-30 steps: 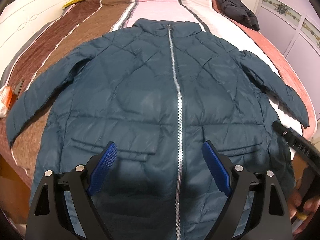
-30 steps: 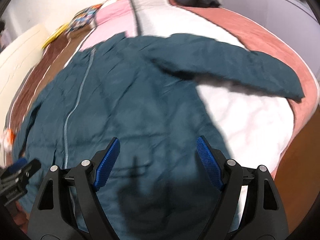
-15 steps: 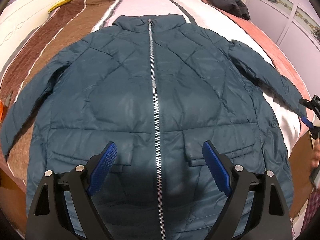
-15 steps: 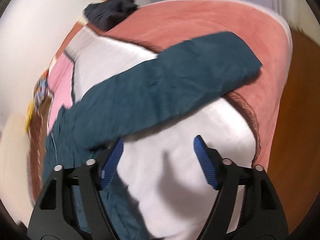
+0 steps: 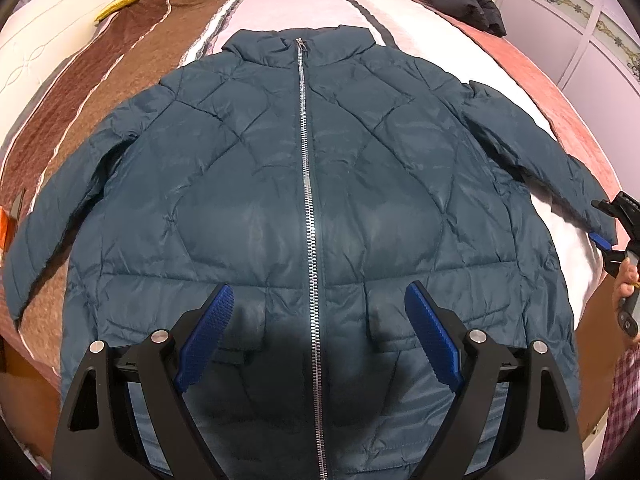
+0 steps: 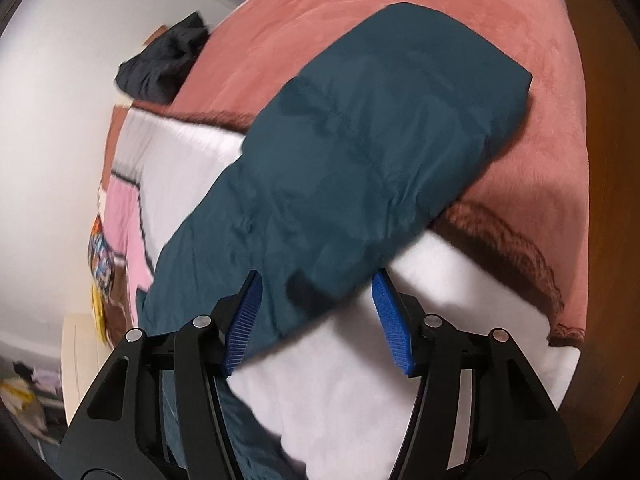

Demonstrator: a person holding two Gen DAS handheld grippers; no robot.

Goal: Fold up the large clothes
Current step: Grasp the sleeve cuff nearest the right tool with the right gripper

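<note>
Closing around the sleeve, your right claw [image 6: 316,316] has swung from the hem out to the right cuff of the dark teal quilted puffer jacket [image 5: 304,200]; its pads straddle the sleeve without yet pinching. The jacket lies flat, zipped, on the striped bed [image 5: 532,80]. Your left claw [image 5: 316,344] hovers open over the hem, so the sleeve fold can begin.

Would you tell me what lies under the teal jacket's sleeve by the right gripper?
Under the sleeve the bed's white cover and pink blanket show at its edges. What lies directly beneath it is covered.
</note>
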